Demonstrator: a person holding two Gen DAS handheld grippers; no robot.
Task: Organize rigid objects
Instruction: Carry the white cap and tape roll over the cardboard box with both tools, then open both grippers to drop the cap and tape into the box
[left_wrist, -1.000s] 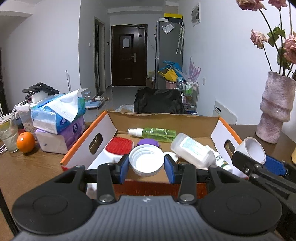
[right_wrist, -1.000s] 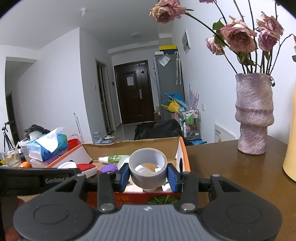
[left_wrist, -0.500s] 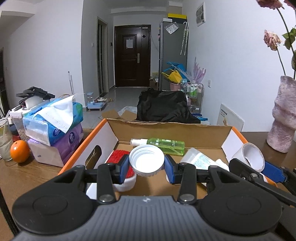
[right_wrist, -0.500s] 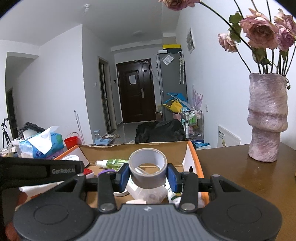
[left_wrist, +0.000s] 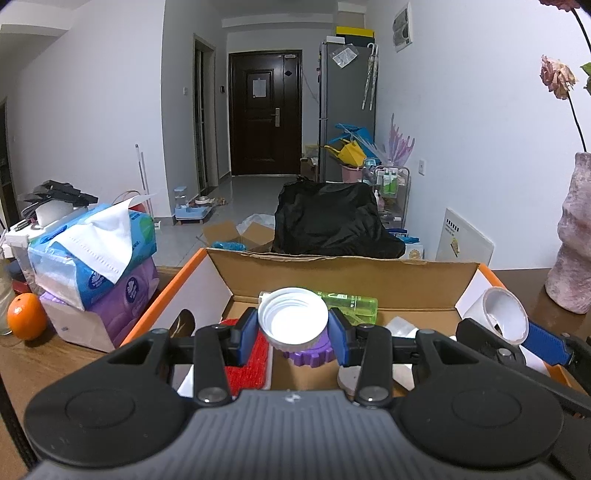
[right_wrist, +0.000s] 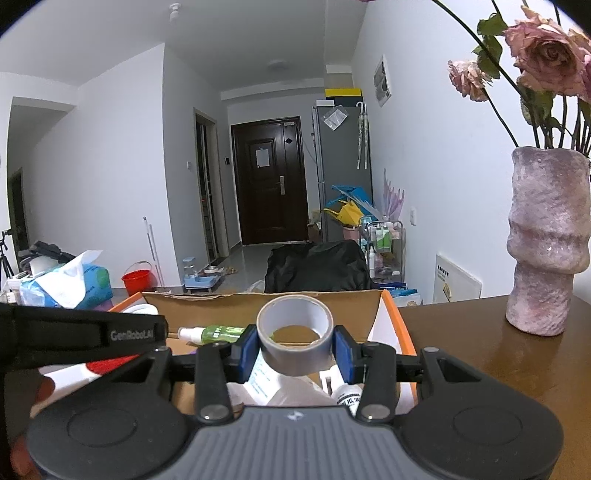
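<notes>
My left gripper (left_wrist: 293, 334) is shut on a white screw lid (left_wrist: 293, 319), hollow side up, held above the open cardboard box (left_wrist: 343, 275). Below it lie a purple ribbed lid (left_wrist: 308, 356), a red-topped item (left_wrist: 247, 365) and a green spray bottle (left_wrist: 349, 302). My right gripper (right_wrist: 294, 349) is shut on a grey roll of tape (right_wrist: 294, 334), held over the box's right end (right_wrist: 391, 325). In the left wrist view that tape roll (left_wrist: 504, 314) shows at the right. White bottles (right_wrist: 291, 387) lie under it.
Stacked tissue packs (left_wrist: 92, 258) and an orange (left_wrist: 26, 320) sit left of the box on the wooden table (right_wrist: 480, 350). A pink vase (right_wrist: 546, 243) with dried roses stands at the right. A black bag (left_wrist: 332, 221) lies beyond the box.
Both grippers have moved forward over the box with their loads. The box interior now lies closer beneath them, and the vase has slid toward the right edge.
</notes>
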